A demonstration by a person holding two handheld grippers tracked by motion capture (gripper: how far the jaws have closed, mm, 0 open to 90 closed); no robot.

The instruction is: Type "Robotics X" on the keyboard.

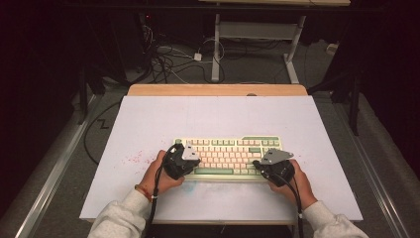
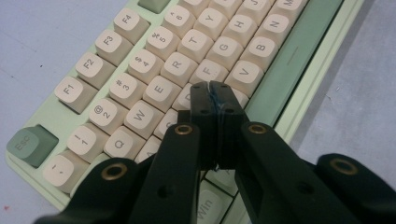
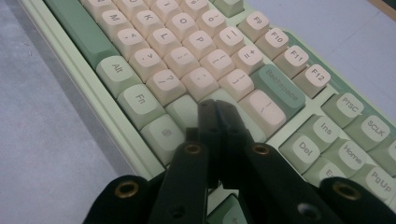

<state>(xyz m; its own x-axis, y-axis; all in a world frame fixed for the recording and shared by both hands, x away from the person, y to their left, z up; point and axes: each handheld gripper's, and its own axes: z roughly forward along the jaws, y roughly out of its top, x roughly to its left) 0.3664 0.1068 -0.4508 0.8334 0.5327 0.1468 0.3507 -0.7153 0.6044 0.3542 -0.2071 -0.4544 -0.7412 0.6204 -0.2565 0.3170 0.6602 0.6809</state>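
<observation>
A pale green keyboard [image 1: 228, 156] with cream and green keys lies on the white table near the person. My left gripper [image 1: 188, 161] hovers over its left end, jaws pressed together with nothing between them. In the left gripper view its tips [image 2: 214, 91] sit just over the keys near D and C on the keyboard [image 2: 154, 65]. My right gripper [image 1: 262, 166] is over the right part, also shut and empty. In the right gripper view its tips [image 3: 215, 107] stand over the green keys right of Fn on the keyboard [image 3: 196, 56].
The white table top [image 1: 148, 124] has a wooden strip [image 1: 218, 89] at its far edge. Faint red specks [image 1: 133, 158] mark the surface left of the keyboard. Beyond the table are cables [image 1: 168, 59] on the floor and a desk frame [image 1: 257, 34].
</observation>
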